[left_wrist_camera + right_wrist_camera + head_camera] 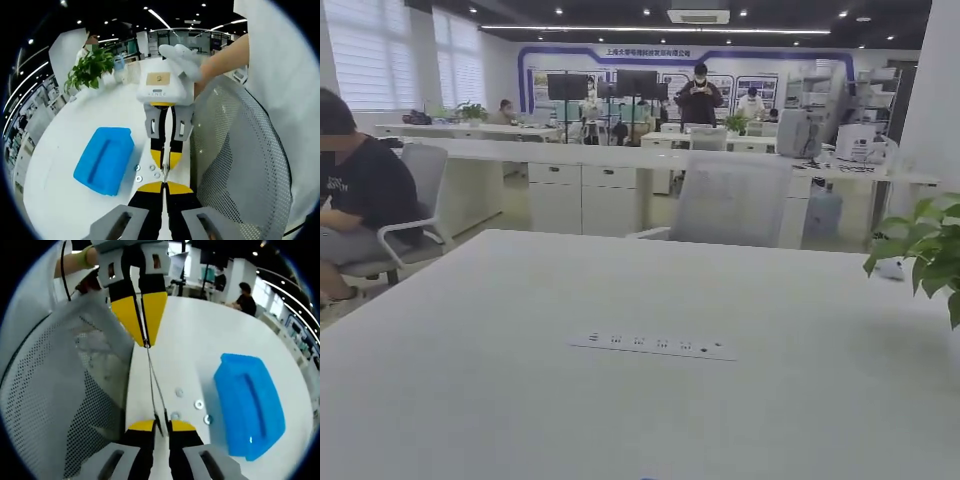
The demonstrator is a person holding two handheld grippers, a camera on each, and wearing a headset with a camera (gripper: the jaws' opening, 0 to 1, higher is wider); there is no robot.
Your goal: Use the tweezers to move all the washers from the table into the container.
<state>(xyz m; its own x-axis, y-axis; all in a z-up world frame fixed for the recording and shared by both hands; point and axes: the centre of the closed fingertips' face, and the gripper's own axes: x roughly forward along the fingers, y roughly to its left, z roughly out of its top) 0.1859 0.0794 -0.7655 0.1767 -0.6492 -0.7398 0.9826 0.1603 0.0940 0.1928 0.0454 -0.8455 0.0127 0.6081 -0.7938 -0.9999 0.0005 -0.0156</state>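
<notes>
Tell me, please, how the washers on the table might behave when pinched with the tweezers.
The washers lie flat on the smooth table, so they will probably slide rather than roll. They look small, shiny and thin, so likely light, stiff and slippery between the tweezers.

Shiny metal washers (pixel 199 404), glossy blue plastic container (pixel 248 405), matt white table (pixel 200 340).

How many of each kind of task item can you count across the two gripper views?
washers: 4
blue container: 1
tweezers: 1
Total: 6
</notes>
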